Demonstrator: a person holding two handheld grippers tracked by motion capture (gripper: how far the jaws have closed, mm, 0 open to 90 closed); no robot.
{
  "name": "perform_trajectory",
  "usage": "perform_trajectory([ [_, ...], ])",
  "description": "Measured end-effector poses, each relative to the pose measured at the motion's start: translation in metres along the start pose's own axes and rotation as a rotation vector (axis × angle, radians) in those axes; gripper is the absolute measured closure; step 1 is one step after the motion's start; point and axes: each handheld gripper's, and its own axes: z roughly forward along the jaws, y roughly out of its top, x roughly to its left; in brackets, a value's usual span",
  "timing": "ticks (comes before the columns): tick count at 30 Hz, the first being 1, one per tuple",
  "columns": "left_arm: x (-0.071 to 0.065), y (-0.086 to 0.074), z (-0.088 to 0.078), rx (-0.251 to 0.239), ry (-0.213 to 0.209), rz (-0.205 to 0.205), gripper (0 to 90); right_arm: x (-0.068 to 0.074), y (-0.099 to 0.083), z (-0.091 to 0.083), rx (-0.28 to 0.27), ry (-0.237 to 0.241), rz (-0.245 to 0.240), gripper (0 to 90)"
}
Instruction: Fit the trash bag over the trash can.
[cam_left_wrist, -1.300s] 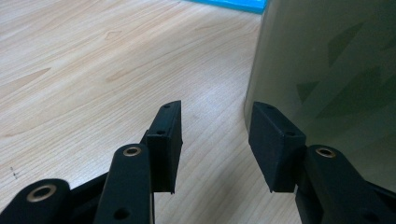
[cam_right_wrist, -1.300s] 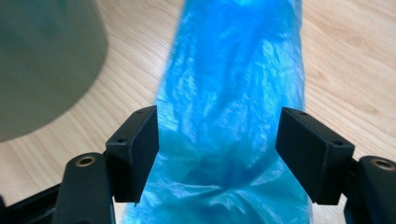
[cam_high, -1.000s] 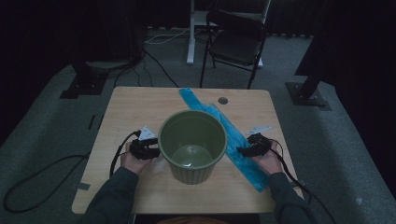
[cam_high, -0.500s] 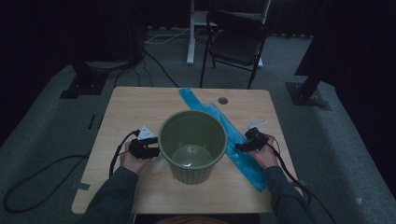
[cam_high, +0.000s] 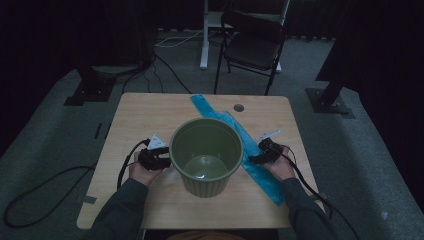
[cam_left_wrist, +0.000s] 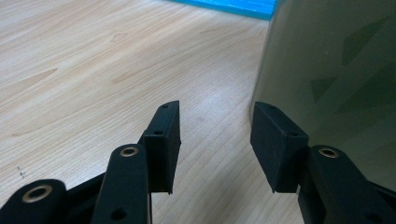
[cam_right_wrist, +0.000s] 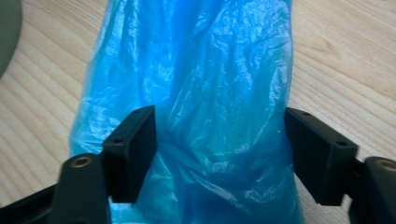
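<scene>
The left gripper (cam_high: 161, 159) lay low over the wooden table (cam_high: 135, 120), held in the person's left hand (cam_high: 142, 172), with the forearm coming in from the near edge. Its jaws stood apart with nothing between them but bare tabletop; in the left gripper view the jaw on the picture's right sat against or just beside the wall of the green bucket (cam_left_wrist: 336, 70), and I could not tell whether it touched. The bucket (cam_high: 206, 155) stood upright between the two grippers, just to the inner side of the left one.

The right gripper (cam_high: 255, 159) was held in the right hand (cam_high: 279, 167) on the bucket's other side, pointed toward the bucket. Its jaws were spread wide over the blue plastic bag (cam_right_wrist: 196, 93), whose crinkled film lay between them; the pads did not press on it. From this gripper the bag (cam_high: 260, 172) ran as a long flat strip, one way toward the person's edge of the table and the other way behind the bucket toward the far side.

No writing, brand or label could be read on the bucket, the bag or the grippers.
</scene>
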Motion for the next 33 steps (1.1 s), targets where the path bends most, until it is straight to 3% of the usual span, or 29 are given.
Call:
perform_trajectory([
  [3, 0.000, 0.000, 0.000, 0.001, -0.003, -0.005, 52.9, 0.000, 0.001, 0.000, 0.006, -0.001, 0.003, 31.7],
  [8, 0.000, 0.000, 0.001, 0.003, -0.005, -0.005, 53.0, -0.001, 0.002, -0.004, 0.017, 0.000, 0.003, 49.5],
  [10, 0.000, 0.000, 0.001, 0.003, -0.007, -0.006, 52.9, -0.001, 0.001, -0.004, 0.012, 0.002, -0.003, 52.6],
  [11, 0.000, 0.000, 0.001, 0.002, -0.008, -0.007, 53.0, -0.001, 0.002, -0.005, 0.010, 0.002, -0.001, 60.7],
  [14, 0.001, 0.000, 0.001, 0.004, -0.010, -0.006, 53.0, 0.000, 0.002, -0.005, 0.015, -0.003, 0.005, 69.7],
  [15, 0.001, 0.000, 0.001, 0.004, -0.010, -0.006, 53.0, 0.001, 0.003, -0.005, 0.018, -0.010, 0.010, 80.3],
  [17, 0.001, 0.000, 0.001, 0.003, -0.012, -0.007, 53.0, 0.001, 0.003, -0.005, 0.021, -0.020, 0.010, 87.3],
  [21, 0.002, 0.000, 0.001, 0.000, -0.016, -0.009, 53.1, 0.000, 0.004, -0.008, 0.007, -0.027, 0.013, 89.1],
  [33, 0.002, 0.002, 0.001, -0.006, -0.013, -0.007, 53.0, -0.001, 0.021, -0.040, -0.103, 0.037, 0.011, 89.4],
])
